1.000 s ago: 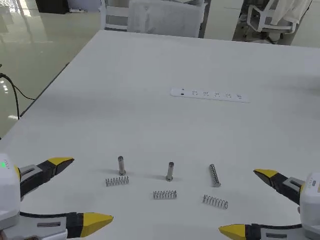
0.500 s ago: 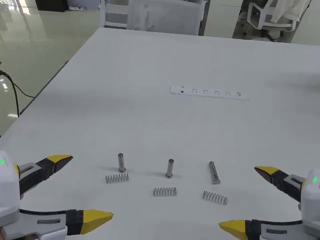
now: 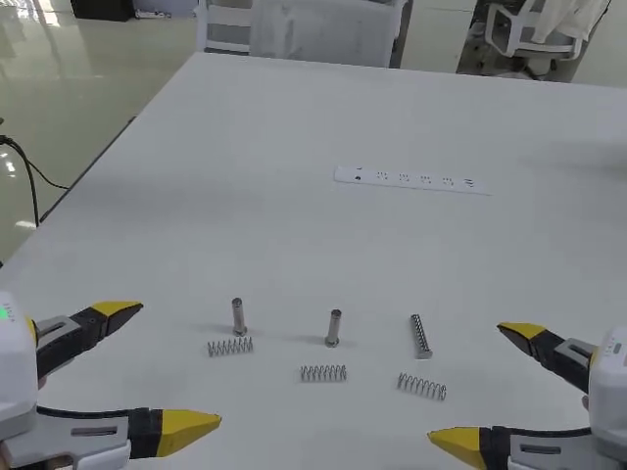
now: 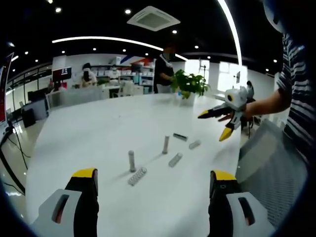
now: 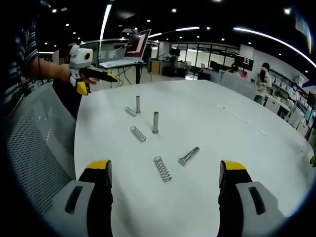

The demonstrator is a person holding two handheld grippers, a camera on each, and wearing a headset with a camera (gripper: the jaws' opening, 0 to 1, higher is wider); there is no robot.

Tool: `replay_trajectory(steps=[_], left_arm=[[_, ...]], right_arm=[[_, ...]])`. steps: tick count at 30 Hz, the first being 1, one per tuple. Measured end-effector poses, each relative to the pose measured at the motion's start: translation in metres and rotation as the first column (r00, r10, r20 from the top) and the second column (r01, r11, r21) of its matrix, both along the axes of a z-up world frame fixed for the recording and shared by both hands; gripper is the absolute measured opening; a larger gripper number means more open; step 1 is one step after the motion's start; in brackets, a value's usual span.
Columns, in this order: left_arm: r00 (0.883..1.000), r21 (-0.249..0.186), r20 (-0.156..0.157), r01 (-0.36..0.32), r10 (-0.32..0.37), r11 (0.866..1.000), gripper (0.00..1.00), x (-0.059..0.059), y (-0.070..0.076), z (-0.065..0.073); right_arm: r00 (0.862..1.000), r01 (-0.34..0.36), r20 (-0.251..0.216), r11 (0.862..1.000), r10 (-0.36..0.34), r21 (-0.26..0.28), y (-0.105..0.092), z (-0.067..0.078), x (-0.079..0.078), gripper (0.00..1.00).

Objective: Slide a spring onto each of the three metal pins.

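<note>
both grippers open wide, pins and springs lying between them

in the head view i am holding the left gripper [image 3: 168,367] at the lower left of the frame and the right gripper [image 3: 475,385] at the lower right. both are showing their yellow-tipped jaws spread wide apart, and they are gripping nothing. both are sitting well apart from the small parts on the white table [image 3: 294,147].

the parts are sitting in the lower middle of the frame, between the two grippers. the left pin [image 3: 237,316] and the middle pin [image 3: 334,328] are standing upright. the right pin [image 3: 420,336] is lying flat on its side. the left spring [image 3: 230,347] is lying just beside the foot of the left pin, on the side nearer the bottom of the frame. the middle spring [image 3: 323,372] is lying near the middle pin, and the right spring [image 3: 422,387] near the right pin, both a bit lower in the frame. all three springs are lying flat on the table. a white power strip [image 3: 409,181] is lying higher up, right of the middle.
</note>
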State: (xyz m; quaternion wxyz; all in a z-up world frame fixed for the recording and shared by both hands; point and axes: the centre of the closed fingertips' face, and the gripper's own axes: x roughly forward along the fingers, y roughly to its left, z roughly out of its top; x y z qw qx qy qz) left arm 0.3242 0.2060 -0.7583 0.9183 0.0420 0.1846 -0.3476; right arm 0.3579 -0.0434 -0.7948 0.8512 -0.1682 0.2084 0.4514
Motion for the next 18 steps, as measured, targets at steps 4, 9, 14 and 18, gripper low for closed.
replay_trajectory(steps=[4, 9, 14, 18], left_arm=[[1.000, -0.005, -0.002, 0.000, 0.000, 1.000, 0.91, -0.0005, 0.0001, -0.0008], [1.000, -0.012, -0.010, 0.018, -0.018, 1.000, 0.94, -0.0023, -0.0035, -0.0031], [0.999, -0.018, -0.015, 0.029, -0.029, 0.999, 0.96, -0.0015, -0.0068, -0.0026], [0.999, -0.021, -0.012, 0.035, -0.035, 0.999, 0.98, 0.0007, -0.0083, -0.0007]], right_arm=[[1.000, -0.003, -0.004, 1.000, 0.003, -0.001, 0.0011, -0.0006, -0.0006, 0.90], [1.000, -0.006, -0.007, 1.000, 0.006, -0.001, 0.0012, -0.0008, -0.0008, 0.90], [1.000, -0.004, -0.011, 1.000, 0.004, 0.006, 0.0006, -0.0005, -0.0006, 0.90], [1.000, 0.000, -0.025, 1.000, 0.000, 0.015, 0.0008, -0.0015, -0.0015, 0.95]])
